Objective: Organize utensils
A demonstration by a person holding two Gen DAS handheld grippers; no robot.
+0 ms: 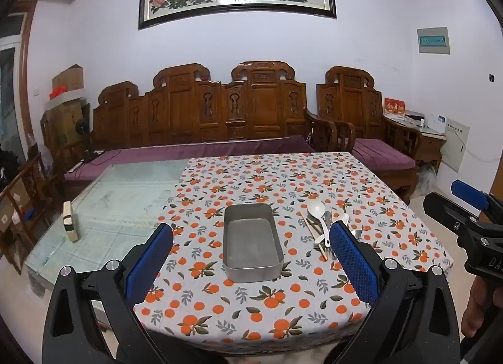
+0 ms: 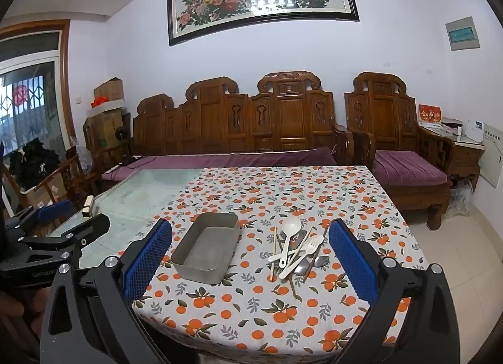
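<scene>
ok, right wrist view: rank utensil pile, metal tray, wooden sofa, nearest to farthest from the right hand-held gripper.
1. Utensil pile, just ahead, toward the right finger.
2. Metal tray, ahead left; near its finger, too close to call.
3. Wooden sofa, beyond the table, against the wall.

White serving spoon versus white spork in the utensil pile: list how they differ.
The white serving spoon ends in a smooth round bowl; the white spork ends in a smaller head with short tines. The spoon's head lies toward the far side of the pile, the spork's more to the right. The spoon's handle runs nearly straight toward the camera; the spork's slants left. Both are white and lie crossed on the metal utensils.
</scene>
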